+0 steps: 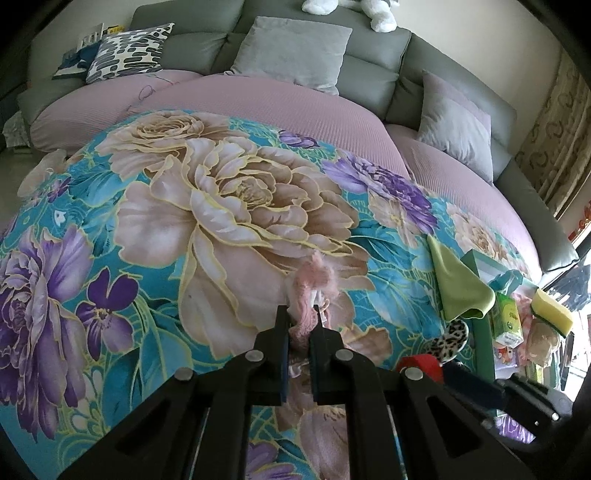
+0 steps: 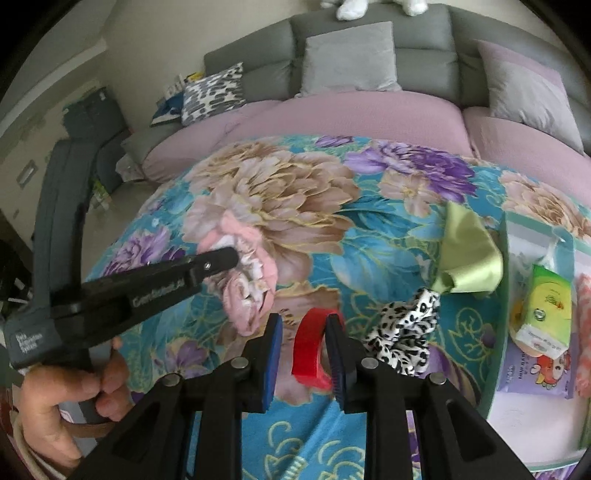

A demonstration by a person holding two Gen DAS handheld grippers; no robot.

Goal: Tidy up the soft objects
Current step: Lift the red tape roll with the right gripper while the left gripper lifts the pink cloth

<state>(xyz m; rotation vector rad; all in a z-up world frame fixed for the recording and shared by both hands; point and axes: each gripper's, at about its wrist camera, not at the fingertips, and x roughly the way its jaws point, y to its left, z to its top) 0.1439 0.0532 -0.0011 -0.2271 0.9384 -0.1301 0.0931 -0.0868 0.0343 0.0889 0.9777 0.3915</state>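
Observation:
My left gripper (image 1: 300,312) is shut on a fluffy pink cloth (image 1: 312,291), which also shows in the right wrist view (image 2: 251,284) lying bunched on the floral blanket (image 2: 369,240). My right gripper (image 2: 303,328) stands open around a red tape roll (image 2: 308,350), with a finger on each side. A leopard-print scrunchie (image 2: 402,332) lies just right of it. A green cloth (image 2: 469,254) hangs over the left rim of a green tray (image 2: 496,332).
The tray holds wipe packs (image 2: 541,310) and a yellow sponge (image 1: 550,312). Behind the blanket a grey sofa (image 1: 369,62) carries grey cushions (image 1: 291,51), a patterned cushion (image 1: 129,51) and a white plush toy (image 1: 380,14).

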